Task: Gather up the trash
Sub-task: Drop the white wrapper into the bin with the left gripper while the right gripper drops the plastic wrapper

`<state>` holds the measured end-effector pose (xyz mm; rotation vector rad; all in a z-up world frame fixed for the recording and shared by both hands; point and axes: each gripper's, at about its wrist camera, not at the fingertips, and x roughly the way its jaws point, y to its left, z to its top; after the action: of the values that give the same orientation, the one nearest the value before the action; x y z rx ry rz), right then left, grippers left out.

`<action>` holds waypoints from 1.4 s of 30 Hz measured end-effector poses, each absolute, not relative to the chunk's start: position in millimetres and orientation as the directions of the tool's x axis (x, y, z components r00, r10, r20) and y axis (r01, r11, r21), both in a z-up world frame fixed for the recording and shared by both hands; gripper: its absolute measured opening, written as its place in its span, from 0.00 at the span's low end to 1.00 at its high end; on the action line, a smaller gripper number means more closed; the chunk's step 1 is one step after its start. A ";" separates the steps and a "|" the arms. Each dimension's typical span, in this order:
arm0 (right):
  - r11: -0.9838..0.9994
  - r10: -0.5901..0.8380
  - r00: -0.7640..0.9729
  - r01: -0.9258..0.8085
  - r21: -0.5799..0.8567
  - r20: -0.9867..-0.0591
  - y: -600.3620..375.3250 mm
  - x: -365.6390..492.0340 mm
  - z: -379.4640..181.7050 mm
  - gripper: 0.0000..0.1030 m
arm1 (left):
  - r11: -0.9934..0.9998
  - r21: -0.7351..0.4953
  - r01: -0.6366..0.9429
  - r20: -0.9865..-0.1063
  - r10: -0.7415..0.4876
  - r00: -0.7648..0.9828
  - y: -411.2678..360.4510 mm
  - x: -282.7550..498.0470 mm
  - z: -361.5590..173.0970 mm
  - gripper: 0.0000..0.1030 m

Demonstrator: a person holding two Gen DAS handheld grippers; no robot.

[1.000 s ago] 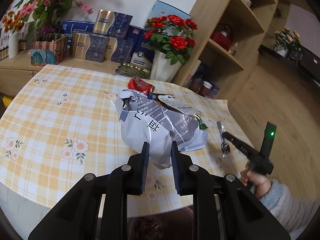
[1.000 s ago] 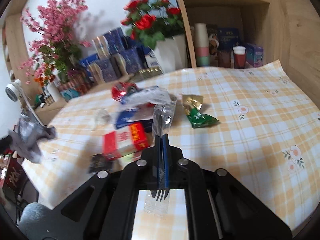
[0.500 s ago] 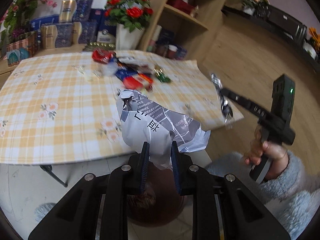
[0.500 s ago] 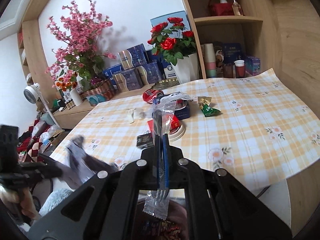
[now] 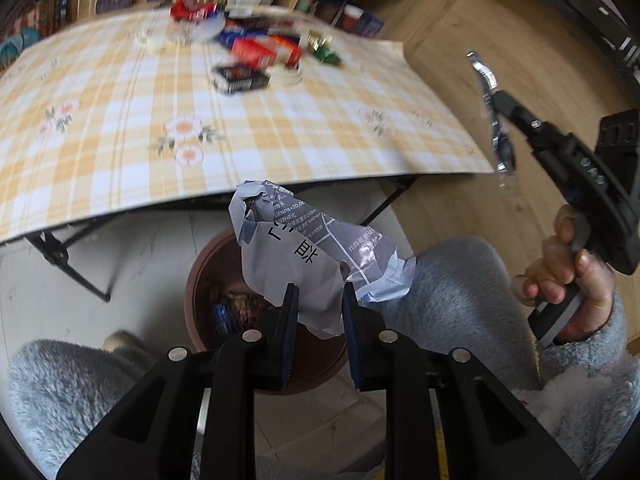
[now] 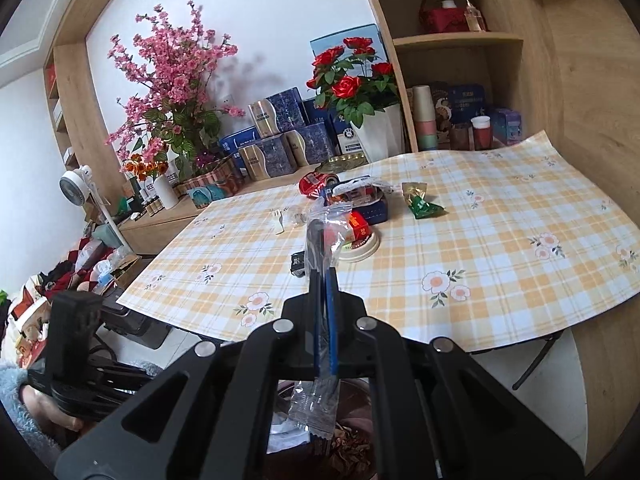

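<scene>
Drop step: left gripper [image 5: 316, 312] clamps crumpled grey bag [image 5: 304, 256] above brown bin [image 5: 192, 280]; right gripper [image 6: 324, 264] pinches wrapped fork [image 6: 320, 360]. Next: release both into bin.

A crumpled grey-and-white printed bag [image 5: 308, 256] hangs above the brown bin [image 5: 200, 280]. A clear wrapper [image 6: 320, 364] stands upright over the bin too.
</scene>
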<state>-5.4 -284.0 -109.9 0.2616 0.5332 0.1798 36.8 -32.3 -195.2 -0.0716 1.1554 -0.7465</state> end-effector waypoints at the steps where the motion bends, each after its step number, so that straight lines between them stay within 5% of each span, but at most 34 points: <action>1: 0.951 0.235 0.846 -0.098 0.294 -0.479 -285.2 -4.2 -111.8 0.07 | 0.761 -0.419 0.495 -0.807 -0.562 0.181 -34.4 39.1 -199.6 0.21; 12: 0.947 0.207 0.845 -0.048 0.316 -0.494 -308.9 0.3 -122.2 0.07 | 0.779 -0.398 0.485 -0.881 -0.472 0.033 -71.9 71.8 -259.9 0.23; 14: 0.947 0.207 0.843 -0.046 0.317 -0.496 -309.7 0.1 -123.6 0.07 | 0.767 -0.380 0.517 -0.891 -0.453 0.019 -87.0 76.1 -269.7 0.34; 16: 0.948 0.207 0.840 -0.045 0.316 -0.501 -309.5 -0.2 -125.5 0.07 | 0.753 -0.343 0.562 -0.894 -0.446 0.052 -97.1 75.9 -269.8 0.66; 21: 0.954 0.201 0.830 -0.045 0.297 -0.521 -303.1 -3.7 -132.5 0.07 | 0.760 -0.349 0.548 -0.833 -0.519 0.190 -81.7 77.2 -241.0 0.89; 35: 0.951 0.310 0.642 -0.201 0.237 -0.701 -224.0 2.5 -206.7 0.07 | 0.927 -0.038 0.372 -0.645 -0.307 0.700 16.3 34.6 -165.5 0.94; 42: 0.955 0.278 0.518 -0.239 0.175 -0.809 -195.5 11.9 -244.7 0.07 | 0.950 -0.068 0.306 -0.589 -0.285 0.756 39.2 23.7 -166.9 0.94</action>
<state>11.9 -195.5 -244.7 0.0436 0.9784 0.3103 23.7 39.2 -166.9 0.0336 0.6372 -0.3222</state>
